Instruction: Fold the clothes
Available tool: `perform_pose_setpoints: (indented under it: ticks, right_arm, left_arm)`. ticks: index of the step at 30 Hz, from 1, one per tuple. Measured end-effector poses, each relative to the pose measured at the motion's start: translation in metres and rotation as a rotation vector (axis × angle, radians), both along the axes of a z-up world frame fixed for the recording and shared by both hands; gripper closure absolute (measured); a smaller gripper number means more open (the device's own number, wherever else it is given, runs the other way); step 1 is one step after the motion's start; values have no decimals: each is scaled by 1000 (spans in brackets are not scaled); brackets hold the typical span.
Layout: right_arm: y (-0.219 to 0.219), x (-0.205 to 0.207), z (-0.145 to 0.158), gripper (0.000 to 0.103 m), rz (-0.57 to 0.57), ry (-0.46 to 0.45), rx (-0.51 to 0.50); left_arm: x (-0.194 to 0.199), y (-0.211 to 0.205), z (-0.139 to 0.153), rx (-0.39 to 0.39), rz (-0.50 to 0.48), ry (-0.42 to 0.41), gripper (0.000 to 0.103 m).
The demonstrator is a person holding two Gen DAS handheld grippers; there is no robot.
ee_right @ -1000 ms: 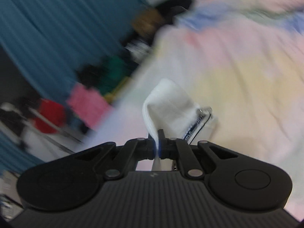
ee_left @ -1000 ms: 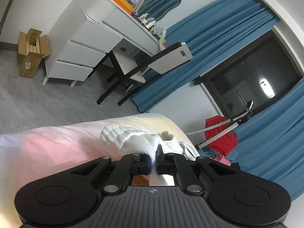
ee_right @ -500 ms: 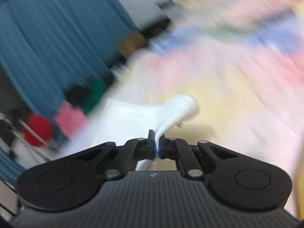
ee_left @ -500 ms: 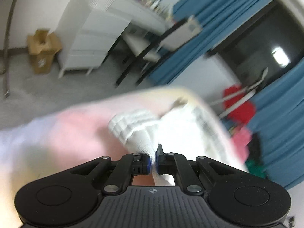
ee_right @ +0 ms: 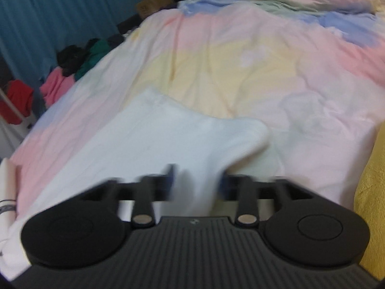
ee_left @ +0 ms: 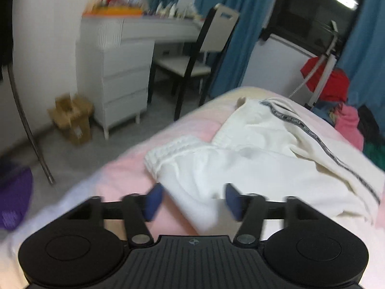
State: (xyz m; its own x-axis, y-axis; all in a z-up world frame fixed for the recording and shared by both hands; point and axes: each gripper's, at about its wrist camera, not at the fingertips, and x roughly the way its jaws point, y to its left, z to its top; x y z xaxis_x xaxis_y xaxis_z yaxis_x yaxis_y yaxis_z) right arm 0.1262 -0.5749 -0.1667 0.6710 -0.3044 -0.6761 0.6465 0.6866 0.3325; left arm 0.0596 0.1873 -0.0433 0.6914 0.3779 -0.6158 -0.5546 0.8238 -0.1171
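Bedroom clutter rings my working surface, a bed [ee_right: 240, 55] under a pastel quilt, and the white garment [ee_left: 240, 166] lies across the corner nearest me. In the left view its ribbed cuff [ee_left: 168, 149] sits on the pink patch and a dark printed stripe [ee_left: 320, 142] runs down a cream fold on the far side. In the right view the same cloth spreads as a pale sheet [ee_right: 156, 139] with one rounded lobe toward the yellow band of the quilt.

My left gripper [ee_left: 191, 201] has its jaws wide apart, straddling a ridge of fabric without pinching it. My right gripper [ee_right: 196, 180] looks spread as well, cloth rising between the fingers, though motion blur smears that frame, so I'd call it probably released rather than certain.

My worry is that the fabric stands bunched between both sets of fingers. If I pull back carelessly, a pad could snag the ridge and drag the fold crooked. The garment also lies close to the bed's edge beside the desk [ee_left: 115, 67] and chair [ee_left: 204, 55]; a sideways tug could slide the hanging part toward the floor. Wrinkles near the stripe would set into any next fold I lay over them.
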Motion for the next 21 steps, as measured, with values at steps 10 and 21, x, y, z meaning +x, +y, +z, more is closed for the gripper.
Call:
perform_pose_setpoints:
  ticks: [10, 21]
  right_arm:
    - [78, 5, 80, 24, 186, -101, -220]
    - [251, 14, 132, 24, 606, -248, -279]
  left_arm:
    - [-16, -64, 30, 173, -205, -185, 7]
    - [-11, -79, 24, 183, -284, -201, 6]
